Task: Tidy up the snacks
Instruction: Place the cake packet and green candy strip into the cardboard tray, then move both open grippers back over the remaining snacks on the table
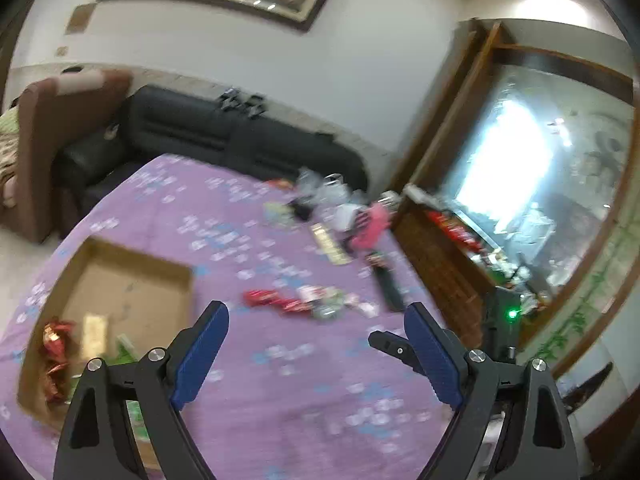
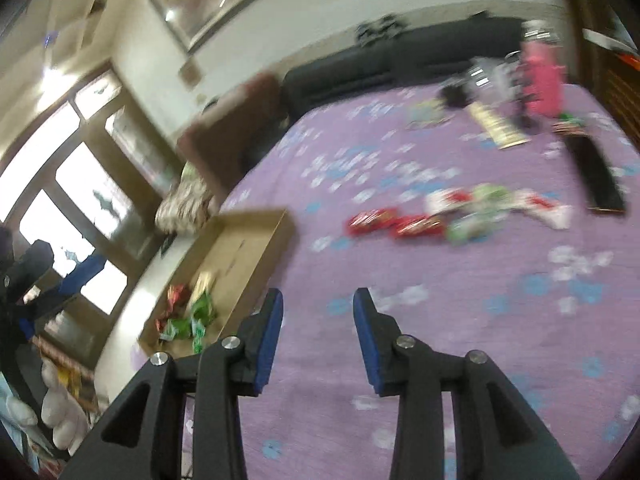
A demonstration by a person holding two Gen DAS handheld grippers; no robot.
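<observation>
A shallow cardboard tray (image 1: 132, 276) lies on the purple cloth at the left and holds red, gold and green snack packets (image 1: 56, 344). It also shows in the right wrist view (image 2: 256, 264). Loose red packets (image 1: 272, 300) and green and white ones (image 1: 332, 300) lie mid-table, also in the right wrist view (image 2: 396, 224). My left gripper (image 1: 316, 312) is open and empty above the cloth, right of the tray. My right gripper (image 2: 318, 294) is open and empty, just right of the tray. Both views are blurred.
A gold box (image 1: 330, 244), a black box (image 1: 388, 284), a pink bottle (image 1: 370, 228) and clear bags (image 1: 328, 192) sit at the far side. A black sofa (image 1: 224, 136) stands behind the table. A wooden cabinet (image 1: 448, 264) is at the right.
</observation>
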